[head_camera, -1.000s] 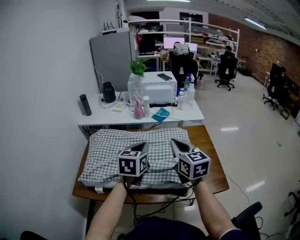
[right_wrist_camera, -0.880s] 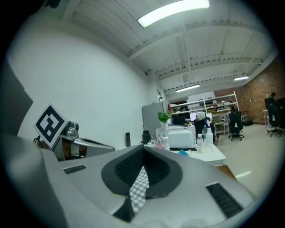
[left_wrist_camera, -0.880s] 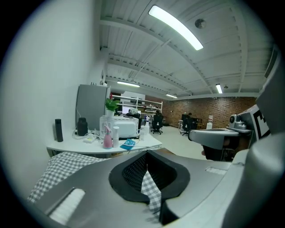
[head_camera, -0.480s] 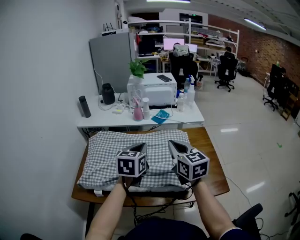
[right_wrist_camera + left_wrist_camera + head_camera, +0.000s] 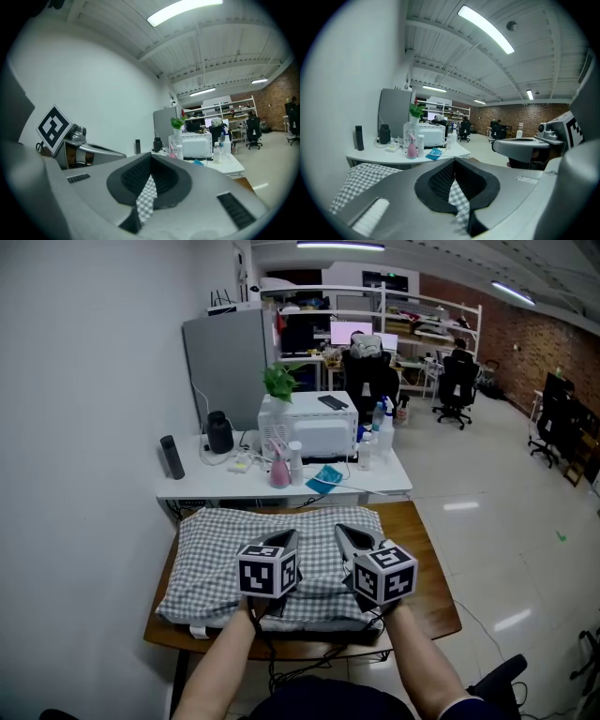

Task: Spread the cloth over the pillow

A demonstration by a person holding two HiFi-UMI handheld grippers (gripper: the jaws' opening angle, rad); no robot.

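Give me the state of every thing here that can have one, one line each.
Left hand-held gripper: shut on the cloth.
Right hand-held gripper: shut on the cloth.
Cloth: spread over the pillow, pinched near its near edge by both grippers.
Pillow: flat on the table, almost fully covered.
Microwave: door closed.

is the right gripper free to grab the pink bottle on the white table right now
Probably not: the right gripper is shut on the grey checked cloth, and the pink bottle stands on the far white table.
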